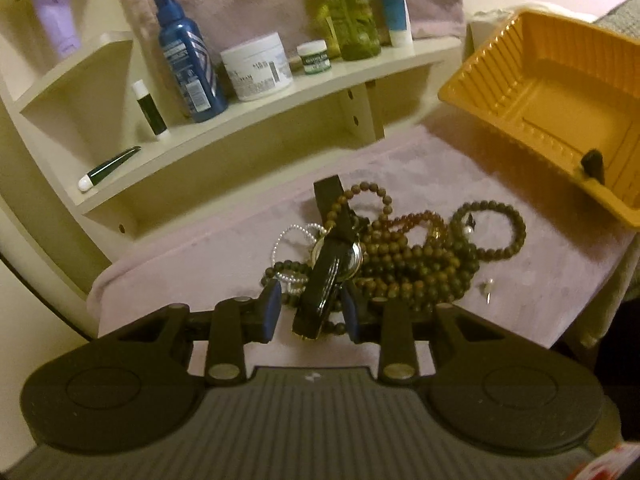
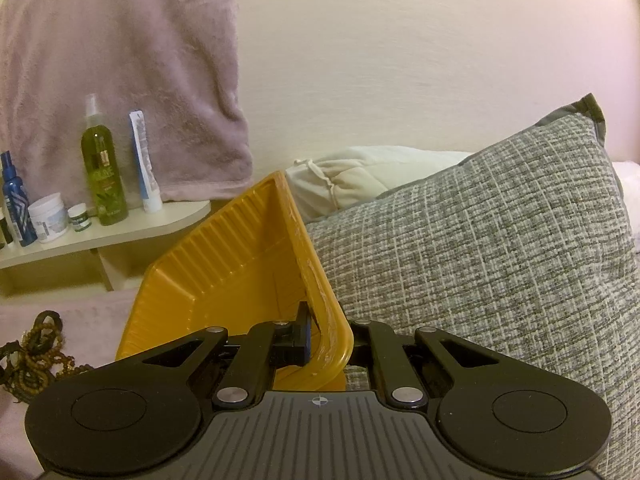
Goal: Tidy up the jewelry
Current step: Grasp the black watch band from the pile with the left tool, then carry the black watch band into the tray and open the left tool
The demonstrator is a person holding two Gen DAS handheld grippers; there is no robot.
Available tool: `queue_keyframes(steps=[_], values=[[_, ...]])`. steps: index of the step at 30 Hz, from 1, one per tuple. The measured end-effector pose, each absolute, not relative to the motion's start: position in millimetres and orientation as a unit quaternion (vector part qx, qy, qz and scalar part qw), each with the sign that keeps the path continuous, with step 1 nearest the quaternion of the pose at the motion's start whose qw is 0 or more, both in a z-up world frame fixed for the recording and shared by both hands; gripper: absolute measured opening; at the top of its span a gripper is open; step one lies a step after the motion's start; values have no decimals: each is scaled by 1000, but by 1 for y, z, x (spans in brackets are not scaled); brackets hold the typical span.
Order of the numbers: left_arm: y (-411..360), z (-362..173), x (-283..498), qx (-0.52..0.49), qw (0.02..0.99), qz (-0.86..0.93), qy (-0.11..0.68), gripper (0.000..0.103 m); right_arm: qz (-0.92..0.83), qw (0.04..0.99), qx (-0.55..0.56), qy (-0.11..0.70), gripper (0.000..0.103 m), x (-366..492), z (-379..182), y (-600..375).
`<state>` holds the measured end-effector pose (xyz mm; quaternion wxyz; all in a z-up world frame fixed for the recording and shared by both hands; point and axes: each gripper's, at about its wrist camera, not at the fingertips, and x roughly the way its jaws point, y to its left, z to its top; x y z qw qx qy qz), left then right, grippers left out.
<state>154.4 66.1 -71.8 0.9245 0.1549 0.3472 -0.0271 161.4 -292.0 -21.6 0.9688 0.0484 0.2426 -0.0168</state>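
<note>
A tangle of brown bead necklaces (image 1: 416,256) lies on a pink towel (image 1: 420,168), along with a pearl bracelet (image 1: 288,236) and a black-strapped watch (image 1: 320,292). My left gripper (image 1: 310,312) is low over the pile and open. The watch strap passes between its blue pads, and a gap shows on the left side. My right gripper (image 2: 320,334) is shut on the rim of the empty yellow tray (image 2: 240,256). One finger (image 2: 305,326) is inside the wall and the other is hidden behind it. That finger (image 1: 593,164) also shows inside the yellow tray (image 1: 560,92).
A cream shelf (image 1: 280,96) behind the towel holds a blue bottle (image 1: 186,56), a white jar (image 1: 258,66), green bottles and tubes. A small earring (image 1: 489,289) lies right of the beads. A grey pillow (image 2: 480,248) sits right of the tray.
</note>
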Motion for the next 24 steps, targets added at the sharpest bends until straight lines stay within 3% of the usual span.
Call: queue_keyframes(steps=[8, 24], values=[[70, -71, 156, 150, 919, -29, 364, 17, -18, 968, 50, 244, 9, 160, -23, -294], [66, -28, 163, 130, 933, -19, 334, 13, -18, 969, 49, 243, 9, 161, -23, -293]])
